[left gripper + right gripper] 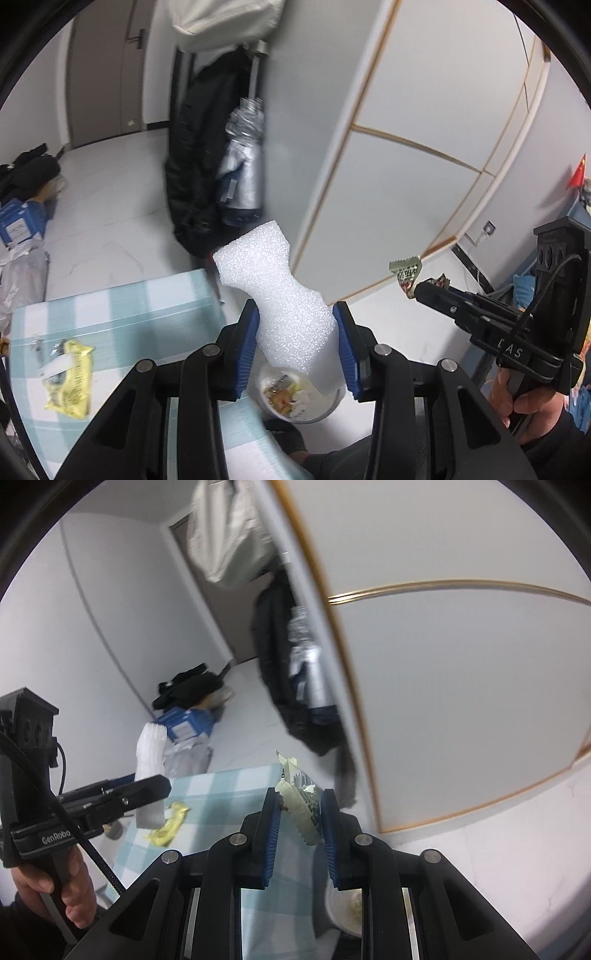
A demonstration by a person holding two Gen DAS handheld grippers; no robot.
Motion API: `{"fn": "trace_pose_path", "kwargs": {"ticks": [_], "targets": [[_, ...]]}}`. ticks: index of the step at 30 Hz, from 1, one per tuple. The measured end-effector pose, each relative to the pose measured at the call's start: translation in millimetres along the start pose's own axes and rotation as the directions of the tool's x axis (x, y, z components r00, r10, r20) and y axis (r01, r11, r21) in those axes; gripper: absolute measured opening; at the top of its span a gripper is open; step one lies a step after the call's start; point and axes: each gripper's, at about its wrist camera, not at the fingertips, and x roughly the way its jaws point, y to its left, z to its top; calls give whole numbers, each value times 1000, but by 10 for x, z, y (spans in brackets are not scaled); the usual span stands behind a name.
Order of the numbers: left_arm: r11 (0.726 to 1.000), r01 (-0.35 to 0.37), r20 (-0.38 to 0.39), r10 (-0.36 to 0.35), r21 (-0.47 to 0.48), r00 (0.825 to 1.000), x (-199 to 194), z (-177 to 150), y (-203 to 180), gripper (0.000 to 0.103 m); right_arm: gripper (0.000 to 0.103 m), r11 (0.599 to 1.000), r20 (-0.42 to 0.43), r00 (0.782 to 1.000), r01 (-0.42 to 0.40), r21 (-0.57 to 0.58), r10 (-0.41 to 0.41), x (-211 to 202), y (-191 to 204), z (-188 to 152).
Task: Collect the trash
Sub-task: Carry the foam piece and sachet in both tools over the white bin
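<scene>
My left gripper (295, 314) is shut on a white foam piece (273, 291), which sticks up and out past the blue pads. Below it on the floor sits a round trash bin (295, 397) holding scraps. Over in the right wrist view, my right gripper (300, 797) is shut on a crumpled snack wrapper (301, 801); the same wrapper (406, 275) shows at that gripper's tip in the left wrist view. A yellow wrapper (70, 380) lies on the checked tablecloth (122, 314). The bin's rim (341, 912) peeks out under my right fingers.
A white wardrobe (388, 147) with gold trim stands close on the right. A black coat (199, 166) and a silver umbrella (243, 166) hang beside it. Bags, a blue box (18, 221) and dark clothes lie on the floor at the far left.
</scene>
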Motion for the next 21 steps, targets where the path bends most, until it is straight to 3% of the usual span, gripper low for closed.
{"fn": "trace_pose_path", "kwargs": {"ticks": [12,16,21], "targets": [[998,52,-146,-48,26,988,814,-94,-336,35,21,989,-45,993,112,99,-108,177,-868,-211],[997,71,-237,-70,-4,969,1157,-199,-333,35,21,981,-97,989,123,147,-109,396,-1136,-365],[997,76,-364,-78,-19,928,1620,-355,-364,35,21,974,-186,979,123,189,-88,735,-1366,-670]]}}
